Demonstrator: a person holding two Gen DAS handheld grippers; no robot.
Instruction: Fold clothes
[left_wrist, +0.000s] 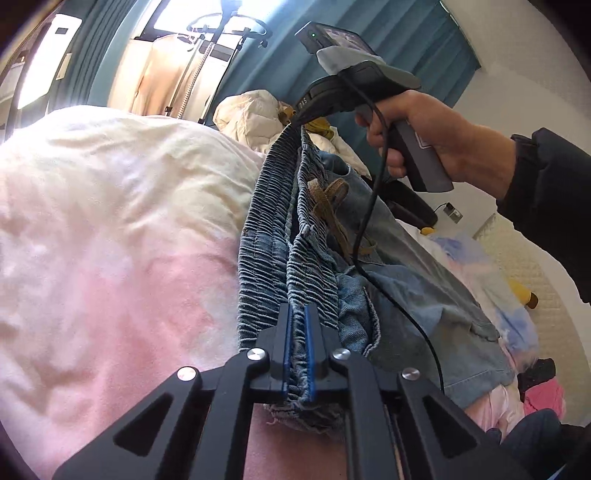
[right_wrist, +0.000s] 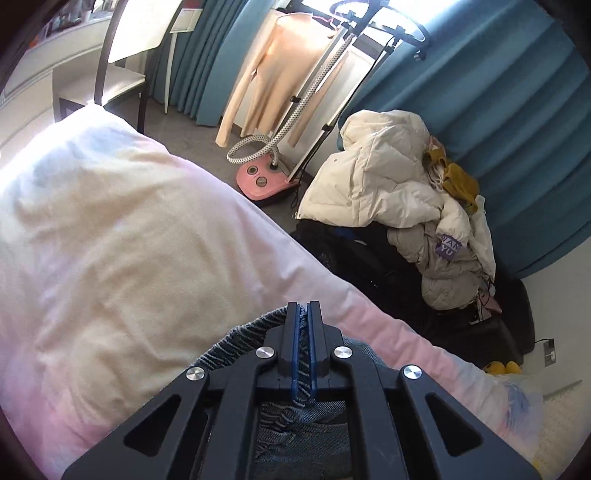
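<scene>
Faded blue denim trousers with a ribbed, gathered elastic waistband and a tan drawstring hang stretched between my two tongs, above a pink and cream duvet. My left gripper is clamped on one end of the waistband. My right gripper, in my right hand, pinches the other end. Teal curtains hang behind.

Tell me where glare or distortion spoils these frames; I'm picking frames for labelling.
Left wrist view: the window blows out white, washing the quilt edge; fisheye bends the curtain. Right wrist view: window glare at top, dark corner vignette; denim waistband stays sharp.
</scene>
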